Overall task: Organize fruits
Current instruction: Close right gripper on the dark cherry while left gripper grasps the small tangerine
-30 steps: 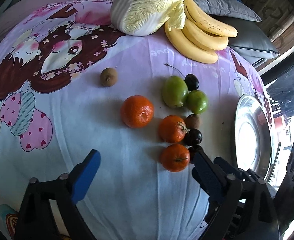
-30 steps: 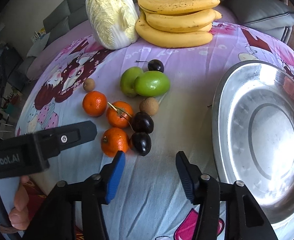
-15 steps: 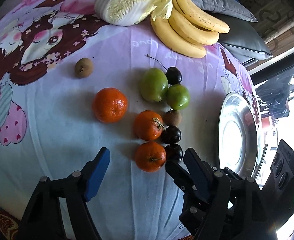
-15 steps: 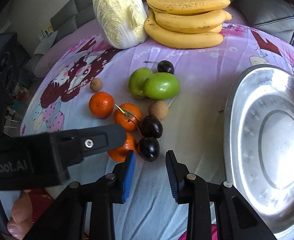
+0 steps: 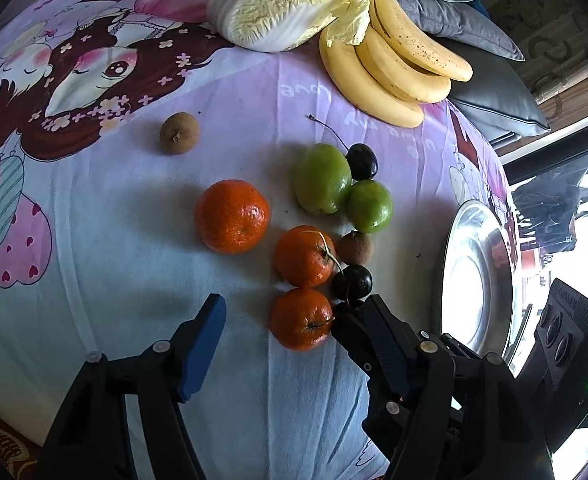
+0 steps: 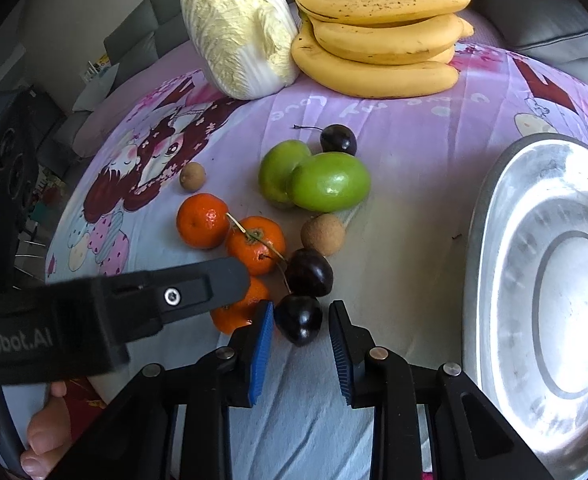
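**Both tools close in on the nearest fruit**

Left wrist view: the left tool (image 5: 294, 308) has slid in over the pink cartoon-print cloth on the surface (image 5: 93, 240). It now straddles the nearest small orange mandarin (image 5: 300, 318), which a second ago lay well ahead of it. Its jaws have just been closing, yet they are only partly drawn in. The left pad stands clear of the peel and the right finger sits just beside the fruit, so nothing is gripped. The round, shiny steel plate (image 5: 454, 240) waits empty at the right.

Right wrist view: the right tool (image 6: 301, 312) has narrowed sharply from a wide gape. Its blue pads now hug the nearest glossy dark cherry (image 6: 298, 320), which rests on the cloth just beside that mandarin. The left pad is against the skin and the right pad looks to be at it too, so I take this as a pinch. The cherry has not been lifted. The left tool's black finger crosses the view, hiding part of the mandarin.

By my reckoning the cherry is about ready to be carried to the plate. The mandarin needs the left jaws to close more.
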The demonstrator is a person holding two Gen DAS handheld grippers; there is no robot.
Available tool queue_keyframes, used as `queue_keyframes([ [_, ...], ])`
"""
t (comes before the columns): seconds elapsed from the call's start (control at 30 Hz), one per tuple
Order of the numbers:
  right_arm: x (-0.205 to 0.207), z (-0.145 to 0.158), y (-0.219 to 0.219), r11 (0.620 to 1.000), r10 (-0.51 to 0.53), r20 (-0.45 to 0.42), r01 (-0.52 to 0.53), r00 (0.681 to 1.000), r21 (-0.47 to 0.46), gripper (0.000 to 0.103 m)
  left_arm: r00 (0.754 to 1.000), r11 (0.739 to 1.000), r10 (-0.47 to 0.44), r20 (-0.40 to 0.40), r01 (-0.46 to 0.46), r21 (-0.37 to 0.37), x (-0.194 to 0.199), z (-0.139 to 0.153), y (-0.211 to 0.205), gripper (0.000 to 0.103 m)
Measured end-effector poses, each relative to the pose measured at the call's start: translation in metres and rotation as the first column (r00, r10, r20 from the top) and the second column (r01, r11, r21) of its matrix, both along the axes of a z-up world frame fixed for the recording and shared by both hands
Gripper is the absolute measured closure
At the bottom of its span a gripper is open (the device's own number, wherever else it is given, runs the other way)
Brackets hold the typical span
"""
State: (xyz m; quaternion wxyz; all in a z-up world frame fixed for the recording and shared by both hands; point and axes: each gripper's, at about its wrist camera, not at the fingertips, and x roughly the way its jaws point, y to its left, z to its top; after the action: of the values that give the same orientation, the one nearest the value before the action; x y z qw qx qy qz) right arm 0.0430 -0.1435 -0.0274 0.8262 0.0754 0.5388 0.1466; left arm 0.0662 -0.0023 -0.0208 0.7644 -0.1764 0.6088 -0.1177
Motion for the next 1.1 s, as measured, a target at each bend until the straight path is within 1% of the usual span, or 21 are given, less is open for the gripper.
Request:
queue_keyframes([
  [0.1, 0.001, -0.001, 0.000, 1.000, 0.002, -0.005, -0.002, 1.000, 0.008, 0.076, 1.000, 1.000, 0.000, -0.007, 0.000, -0.003, 0.001, -0.002, 0.001, 0.035],
  [0.4, -0.004, 0.003, -0.004, 1.000, -0.018, 0.000, 0.018, 1.000, 0.001, 0.077, 1.000, 1.000, -0.016, -0.005, 0.016, -0.002, -0.001, -0.002, -0.002, 0.036],
  [0.5, -0.007, 0.003, -0.009, 0.999, -0.033, -0.001, 0.033, 0.999, -0.001, 0.077, 1.000, 1.000, -0.031, -0.004, 0.031, -0.002, -0.001, -0.002, -0.006, 0.041],
  [0.6, -0.011, 0.003, -0.015, 0.999, -0.053, -0.005, 0.053, 0.999, -0.001, 0.077, 0.999, 0.999, -0.037, -0.010, 0.037, 0.004, -0.001, -0.004, -0.009, 0.042],
  [0.63, -0.012, 0.003, -0.017, 0.998, -0.059, -0.007, 0.059, 0.998, 0.003, 0.077, 0.999, 0.999, -0.038, -0.011, 0.038, 0.008, -0.001, -0.005, -0.010, 0.043],
  [0.67, -0.012, 0.003, -0.018, 0.998, -0.062, -0.007, 0.063, 0.998, 0.005, 0.077, 0.999, 0.999, -0.039, -0.011, 0.040, 0.011, 0.000, -0.005, -0.010, 0.048],
  [0.8, -0.013, 0.004, -0.019, 0.998, -0.065, -0.004, 0.065, 0.998, 0.002, 0.077, 0.998, 0.998, -0.052, -0.024, 0.052, 0.019, 0.001, -0.010, -0.013, 0.054],
  [0.87, -0.013, 0.004, -0.019, 0.998, -0.066, -0.003, 0.066, 0.998, 0.003, 0.077, 0.998, 0.998, -0.059, -0.029, 0.060, 0.022, 0.001, -0.012, -0.015, 0.064],
  [1.1, -0.015, 0.006, -0.020, 0.998, -0.069, 0.005, 0.069, 0.998, 0.002, 0.077, 0.997, 0.997, -0.067, -0.024, 0.067, 0.024, -0.002, -0.015, -0.016, 0.065],
])
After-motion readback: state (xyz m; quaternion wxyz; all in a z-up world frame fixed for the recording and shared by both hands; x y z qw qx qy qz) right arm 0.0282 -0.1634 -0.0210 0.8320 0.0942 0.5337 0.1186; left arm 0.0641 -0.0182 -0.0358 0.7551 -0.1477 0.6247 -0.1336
